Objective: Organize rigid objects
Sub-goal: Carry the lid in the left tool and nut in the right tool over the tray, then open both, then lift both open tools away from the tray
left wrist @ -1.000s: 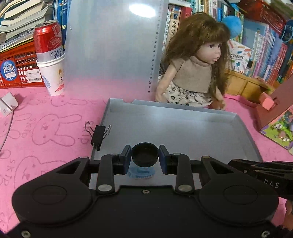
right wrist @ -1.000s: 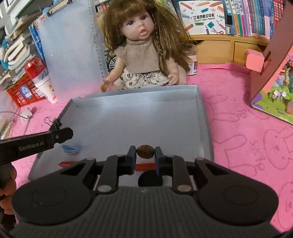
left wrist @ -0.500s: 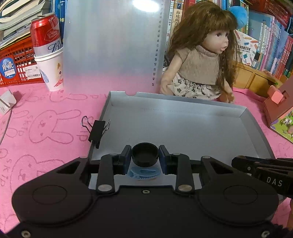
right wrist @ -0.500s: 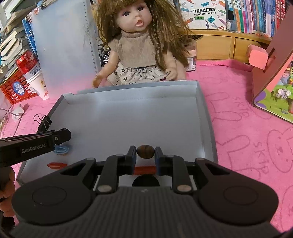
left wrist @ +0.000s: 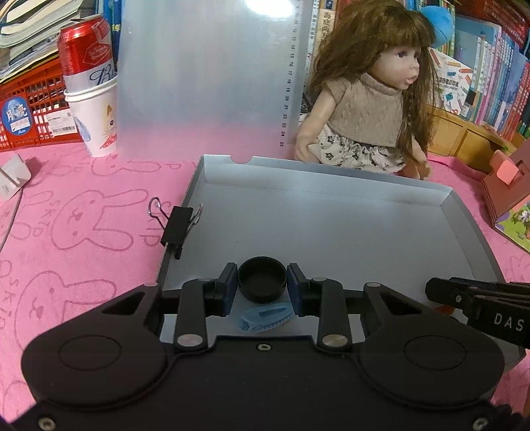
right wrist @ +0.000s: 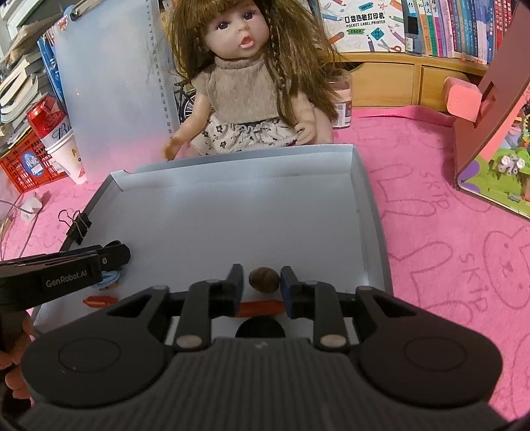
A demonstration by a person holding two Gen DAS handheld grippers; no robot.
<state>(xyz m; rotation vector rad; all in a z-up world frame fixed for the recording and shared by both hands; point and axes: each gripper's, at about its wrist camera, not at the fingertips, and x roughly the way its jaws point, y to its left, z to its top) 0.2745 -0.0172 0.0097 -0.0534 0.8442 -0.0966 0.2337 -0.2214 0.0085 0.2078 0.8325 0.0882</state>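
Right wrist view: your right tongs [right wrist: 261,286] are opening around the brown nut [right wrist: 263,279] at lower centre, while your left tongs [left wrist: 262,284] clamp the black cap [left wrist: 262,279].

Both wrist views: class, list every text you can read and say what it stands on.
"GenRobot.AI": left gripper side.
"DAS": right gripper side.
"POCKET LABEL PRINTER": box on the shelf.
"SKIP": pink cloth.
Numbers 13 to 24: ruler edge of the clear board.
Book spines, can: too blurred.

Tray [right wrist: 372,212] middle, far end open; doll [right wrist: 245,96] blocks beyond.
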